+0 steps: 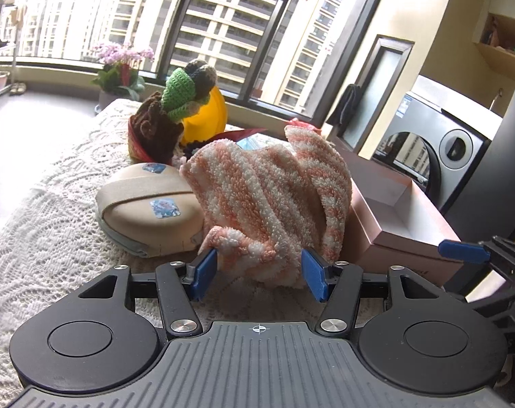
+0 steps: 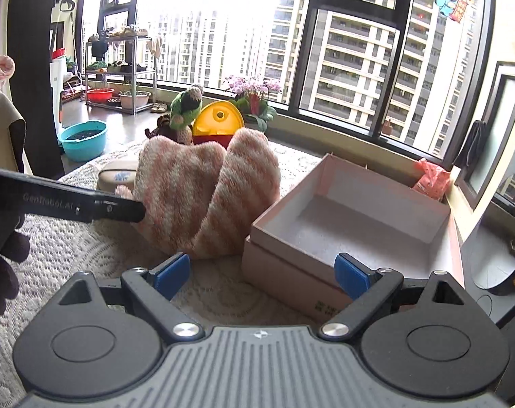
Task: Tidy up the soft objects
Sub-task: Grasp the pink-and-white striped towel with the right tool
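In the left wrist view, a white lace cloth [image 1: 53, 221] fills the left side. On it, left of the middle, lies a tan pouch [image 1: 148, 210] with two small stickers. Behind the pouch, higher up, stand a green knit toy [image 1: 179, 95] and a yellow toy [image 1: 206, 115]. In the middle sits the towel [image 1: 267, 197], pink and white striped, bunched up tall and touching the pouch. The left claw [image 1: 259, 272] is at the bottom middle. The low edge of the towel lies between its two blue fingers and seems to touch both. I cannot tell if they squeeze it. To the right of the towel is a pink box [image 1: 393, 224], just beside it. A washer [image 1: 444, 146] stands at the far right.

In the right wrist view, a hand [image 2: 2, 272] in a dark glove is at the left edge, holding the left claw. One black finger [image 2: 121, 209] of that claw reaches in from the left and meets the towel [image 2: 196, 197]. A blue tub [image 2: 84, 139] sits on the floor at upper left. The towel stands in the middle, on the cloth. The right claw [image 2: 262, 273] is at the bottom middle, spread wide, with nothing in it. The box [image 2: 376, 217] is to the right of the towel, open on top, with nothing inside. A pink bag [image 2: 432, 178] lies behind its far right corner.
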Motion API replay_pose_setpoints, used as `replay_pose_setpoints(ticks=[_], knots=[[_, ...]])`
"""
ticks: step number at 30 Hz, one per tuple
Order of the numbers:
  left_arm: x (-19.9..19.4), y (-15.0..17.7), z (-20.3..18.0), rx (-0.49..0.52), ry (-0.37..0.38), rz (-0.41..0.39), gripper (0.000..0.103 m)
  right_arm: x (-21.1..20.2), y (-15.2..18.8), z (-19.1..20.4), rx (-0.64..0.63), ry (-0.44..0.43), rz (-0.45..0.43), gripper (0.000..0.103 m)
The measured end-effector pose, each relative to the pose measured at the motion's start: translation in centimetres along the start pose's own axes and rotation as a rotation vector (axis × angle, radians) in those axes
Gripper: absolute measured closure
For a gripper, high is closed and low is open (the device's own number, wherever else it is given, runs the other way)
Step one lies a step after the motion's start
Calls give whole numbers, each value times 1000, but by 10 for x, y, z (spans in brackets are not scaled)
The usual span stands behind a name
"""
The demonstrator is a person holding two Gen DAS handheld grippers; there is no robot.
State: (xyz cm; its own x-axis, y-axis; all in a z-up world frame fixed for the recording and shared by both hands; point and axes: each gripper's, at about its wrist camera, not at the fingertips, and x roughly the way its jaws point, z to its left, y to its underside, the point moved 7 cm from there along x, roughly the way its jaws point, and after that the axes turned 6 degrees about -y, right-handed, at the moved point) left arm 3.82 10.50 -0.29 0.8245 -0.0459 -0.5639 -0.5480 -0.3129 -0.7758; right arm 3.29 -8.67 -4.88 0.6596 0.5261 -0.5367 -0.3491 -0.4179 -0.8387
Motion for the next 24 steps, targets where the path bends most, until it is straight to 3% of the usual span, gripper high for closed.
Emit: replay_pose_setpoints(ticks=[4, 6, 9, 10, 11, 13, 18, 20, 24], knots=[[-19, 0, 15, -1, -17, -34, 43, 39, -45, 9, -47, 10, -46, 11], [-29, -2, 25, -12, -26, -47, 43, 69, -62, 12, -42, 24, -46, 19], [-40, -5, 42, -21, -48, -65, 43, 103, -69, 11, -55, 58, -15, 41], [-44, -6, 49, -25, -58, -71, 43, 111, -68, 11, -54, 64, 5, 55], [-47, -6, 54, -30, -68, -75, 43, 117, -66, 11, -35, 47, 33, 73], [-51, -7, 64, -42, -87, -79, 43, 115, -59, 14, 49, -44, 71, 89], [-56, -6, 79, -90, -88, -81, 43, 83, -29, 56, 224, -450, 192, 92], [-55, -6, 80, -104, -77, -82, 43, 79, -11, 77, 211, -530, 245, 92], [-57, -5, 67, -98, -14, -72, 43, 63, 3, 95, 83, -500, 200, 92]])
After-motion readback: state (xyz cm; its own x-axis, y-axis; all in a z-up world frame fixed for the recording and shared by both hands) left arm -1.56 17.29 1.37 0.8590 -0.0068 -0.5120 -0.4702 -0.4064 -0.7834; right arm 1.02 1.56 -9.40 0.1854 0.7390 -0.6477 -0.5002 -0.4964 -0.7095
